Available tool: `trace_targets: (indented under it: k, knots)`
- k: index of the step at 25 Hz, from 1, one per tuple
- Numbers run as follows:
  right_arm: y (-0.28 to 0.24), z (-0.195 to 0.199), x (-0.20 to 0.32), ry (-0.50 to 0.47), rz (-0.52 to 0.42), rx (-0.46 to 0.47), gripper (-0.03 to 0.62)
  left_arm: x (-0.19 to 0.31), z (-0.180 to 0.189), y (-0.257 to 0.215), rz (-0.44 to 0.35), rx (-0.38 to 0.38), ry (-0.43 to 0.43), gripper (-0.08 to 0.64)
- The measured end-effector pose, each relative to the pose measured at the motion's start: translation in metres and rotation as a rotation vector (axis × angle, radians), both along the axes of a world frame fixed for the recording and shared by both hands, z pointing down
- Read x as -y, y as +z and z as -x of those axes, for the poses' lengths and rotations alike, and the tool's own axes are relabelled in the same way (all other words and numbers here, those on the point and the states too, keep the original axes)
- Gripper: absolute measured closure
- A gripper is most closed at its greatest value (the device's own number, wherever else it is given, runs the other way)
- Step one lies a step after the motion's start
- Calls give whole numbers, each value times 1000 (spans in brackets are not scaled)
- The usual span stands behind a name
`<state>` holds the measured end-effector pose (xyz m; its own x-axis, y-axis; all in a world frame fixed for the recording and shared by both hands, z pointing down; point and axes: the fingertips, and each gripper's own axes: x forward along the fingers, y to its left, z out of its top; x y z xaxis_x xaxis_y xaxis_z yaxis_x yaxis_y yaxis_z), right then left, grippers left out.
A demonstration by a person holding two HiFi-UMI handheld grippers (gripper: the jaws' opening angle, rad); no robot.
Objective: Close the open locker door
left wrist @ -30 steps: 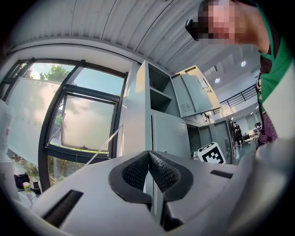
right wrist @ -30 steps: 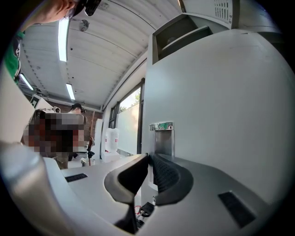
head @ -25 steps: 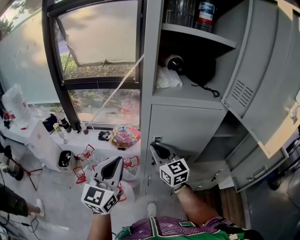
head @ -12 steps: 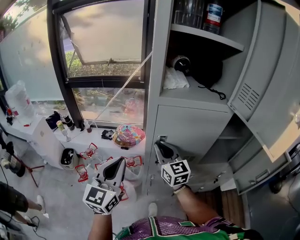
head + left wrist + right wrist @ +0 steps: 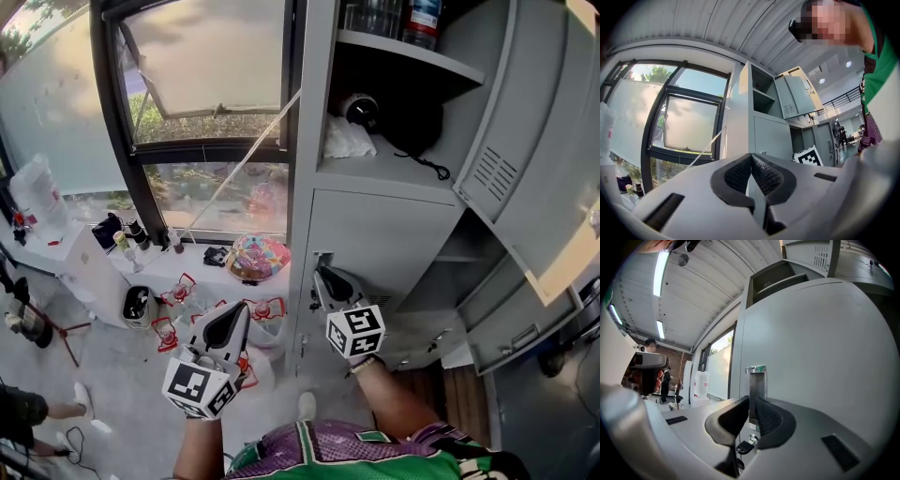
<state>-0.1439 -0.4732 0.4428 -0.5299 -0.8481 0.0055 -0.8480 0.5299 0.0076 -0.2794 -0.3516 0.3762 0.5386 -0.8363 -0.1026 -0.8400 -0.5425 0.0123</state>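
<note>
Both bare forearms (image 5: 392, 401) reach forward. The left gripper (image 5: 240, 311) has its jaws together, empty; the right gripper (image 5: 323, 274) is opening its jaws, with nothing in the slim gap.

Two grippers: left gripper (image 5: 242, 311), right gripper (image 5: 322, 272) — two open locker doors (image 5: 525, 122) (image 5: 511, 323), one closed door (image 5: 384, 239).

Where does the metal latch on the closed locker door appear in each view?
Head view: latch, centre, just under the open compartment.
Left gripper view: latch tiny, at centre.
Right gripper view: latch large, at centre.
Shared landmark: that open compartment above it.
</note>
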Motion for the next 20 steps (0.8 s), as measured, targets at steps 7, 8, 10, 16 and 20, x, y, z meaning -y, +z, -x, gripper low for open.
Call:
trace_targets:
  k: [7, 8, 10, 16, 20]
  knots:
    - [2, -17, -7, 40, 7, 21, 594, -19, 0, -1, -8, 9, -1, 538]
    - [2, -19, -9, 41, 5, 23, 594, -23, 0, -1, -11, 8, -1, 538]
    - [0, -22, -15, 45, 2, 24, 594, -30, 1, -1, -13, 7, -4, 538]
    - [1, -31, -39, 65, 8, 38, 600, -54, 5, 5, -1, -6, -12, 538]
    - [2, -38, -61, 74, 7, 44, 600, -69, 3, 13, 5, -21, 0, 538]
